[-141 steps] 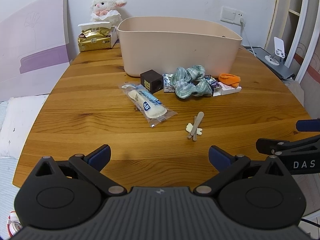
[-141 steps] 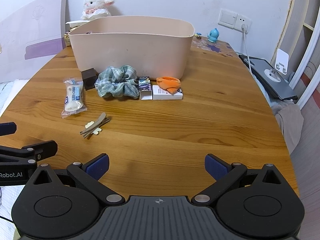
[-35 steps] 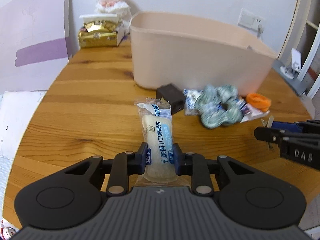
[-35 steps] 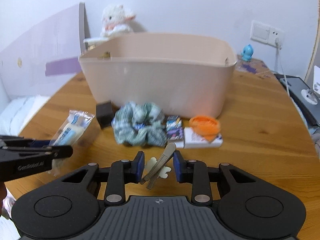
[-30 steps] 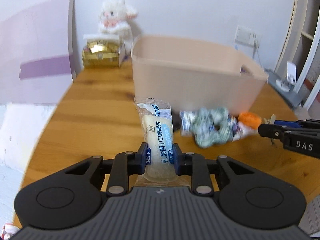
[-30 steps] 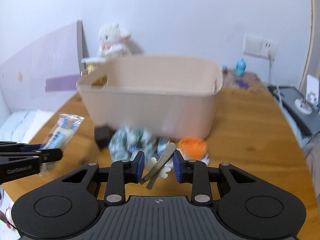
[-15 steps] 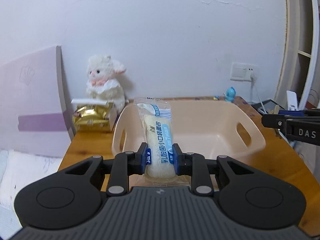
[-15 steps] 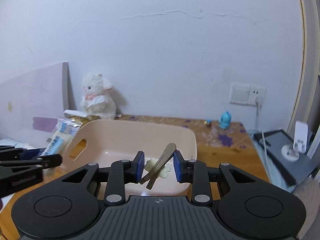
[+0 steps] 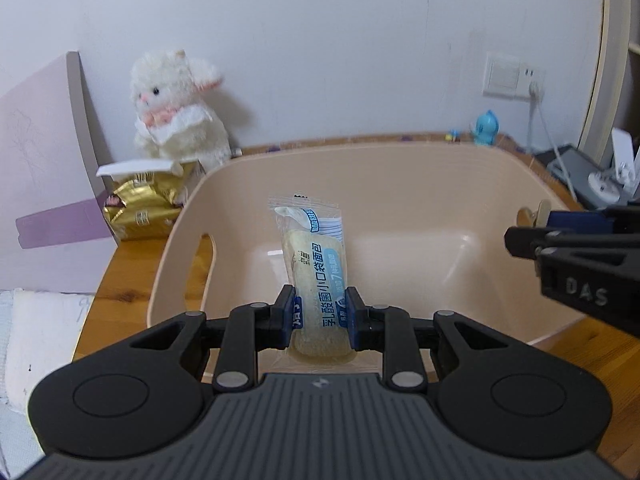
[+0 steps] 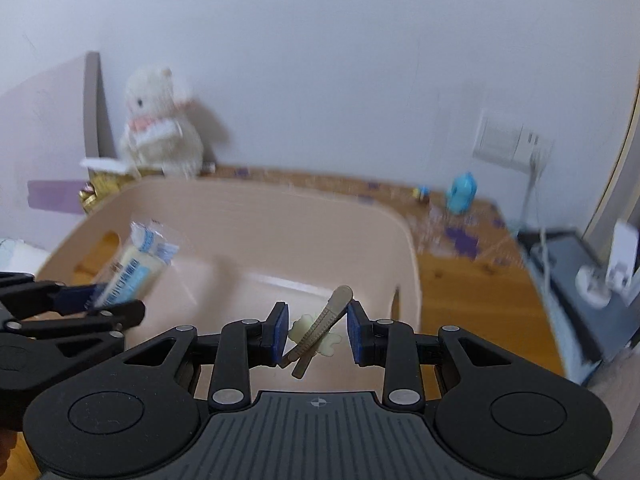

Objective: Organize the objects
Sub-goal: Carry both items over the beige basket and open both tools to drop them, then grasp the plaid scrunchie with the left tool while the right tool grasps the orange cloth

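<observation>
My left gripper (image 9: 319, 318) is shut on a clear-wrapped bread packet (image 9: 314, 264) with blue print and holds it upright over the open beige bin (image 9: 400, 168). It also shows in the right wrist view (image 10: 136, 268). My right gripper (image 10: 318, 330) is shut on a brown hair clip (image 10: 322, 324) with a pale flower charm, held over the bin's (image 10: 280, 208) right side. The right gripper's tip with the clip (image 9: 534, 216) shows at the right of the left wrist view. The bin's floor looks bare.
A white plush lamb (image 9: 176, 104) and a gold snack bag (image 9: 140, 212) stand behind the bin at the left. A blue figurine (image 9: 486, 122) and wall socket (image 9: 512, 80) are at the back right. The wooden table (image 10: 472, 280) continues to the right.
Both grippers have moved forward and tipped down over the bin, which now looks nearer and larger. Each holds the same item. The right wrist view is blurred by motion.
</observation>
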### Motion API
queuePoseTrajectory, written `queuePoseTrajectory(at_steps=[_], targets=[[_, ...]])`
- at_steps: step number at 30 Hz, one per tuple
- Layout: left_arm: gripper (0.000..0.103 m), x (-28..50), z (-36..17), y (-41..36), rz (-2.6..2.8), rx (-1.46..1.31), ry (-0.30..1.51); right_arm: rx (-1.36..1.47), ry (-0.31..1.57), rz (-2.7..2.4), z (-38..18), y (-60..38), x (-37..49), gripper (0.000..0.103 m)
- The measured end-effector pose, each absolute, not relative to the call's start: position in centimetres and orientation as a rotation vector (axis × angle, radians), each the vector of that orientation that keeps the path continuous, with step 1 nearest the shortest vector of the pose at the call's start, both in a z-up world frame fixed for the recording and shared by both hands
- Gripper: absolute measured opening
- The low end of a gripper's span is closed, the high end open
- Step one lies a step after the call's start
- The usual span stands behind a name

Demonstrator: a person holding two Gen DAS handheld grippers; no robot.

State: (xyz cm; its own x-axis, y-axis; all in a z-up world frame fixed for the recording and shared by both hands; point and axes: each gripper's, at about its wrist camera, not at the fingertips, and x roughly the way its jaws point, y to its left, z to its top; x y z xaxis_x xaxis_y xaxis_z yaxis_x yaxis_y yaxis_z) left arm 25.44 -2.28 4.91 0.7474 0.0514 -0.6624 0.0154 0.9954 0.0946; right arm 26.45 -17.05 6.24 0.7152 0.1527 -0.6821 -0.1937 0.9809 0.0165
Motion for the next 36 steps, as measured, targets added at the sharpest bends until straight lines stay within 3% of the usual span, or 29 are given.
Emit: queuePoseTrajectory(at_steps=[2, 5, 6, 7, 9, 10, 12, 16, 22, 36], targets=[[0.029, 25.5, 4.4, -2.4, 0.025, 0.120, 0.727, 0.004, 0.783, 0.204, 5.4, -17.9, 26.7, 0.030], [0.031, 25.4, 4.5, -2.2, 0.007, 0.109, 0.731, 0.008, 0.769, 0.196, 5.7, -18.3, 26.3, 0.046], [0.038, 25.3, 4.7, -2.1, 0.001, 0.104, 0.724, 0.010, 0.761, 0.198, 6.0, -18.4, 26.0, 0.055], [0.053, 25.0, 5.1, -2.2, -0.001, 0.103, 0.713, 0.020, 0.747, 0.205, 6.5, -18.6, 25.6, 0.064], [0.076, 24.3, 6.1, -2.1, 0.019, 0.099, 0.681, 0.039, 0.711, 0.203, 7.5, -19.1, 24.5, 0.074], [0.082, 23.7, 6.6, -1.9, 0.030, 0.091, 0.653, 0.041, 0.693, 0.202, 8.1, -19.4, 23.8, 0.078], [0.086, 23.0, 7.5, -1.6, 0.032, 0.081, 0.629, 0.039, 0.662, 0.200, 9.0, -20.0, 22.3, 0.082], [0.087, 21.2, 8.8, -0.9, 0.008, 0.042, 0.633, 0.017, 0.616, 0.195, 10.2, -21.2, 19.7, 0.100], [0.095, 17.4, 8.9, -0.5, -0.006, 0.042, 0.613, -0.048, 0.627, 0.185, 9.4, -22.6, 16.7, 0.103], [0.095, 14.7, 3.0, -1.0, -0.050, 0.087, 0.721, -0.092, 0.789, 0.188, 2.1, -22.7, 16.3, 0.103]])
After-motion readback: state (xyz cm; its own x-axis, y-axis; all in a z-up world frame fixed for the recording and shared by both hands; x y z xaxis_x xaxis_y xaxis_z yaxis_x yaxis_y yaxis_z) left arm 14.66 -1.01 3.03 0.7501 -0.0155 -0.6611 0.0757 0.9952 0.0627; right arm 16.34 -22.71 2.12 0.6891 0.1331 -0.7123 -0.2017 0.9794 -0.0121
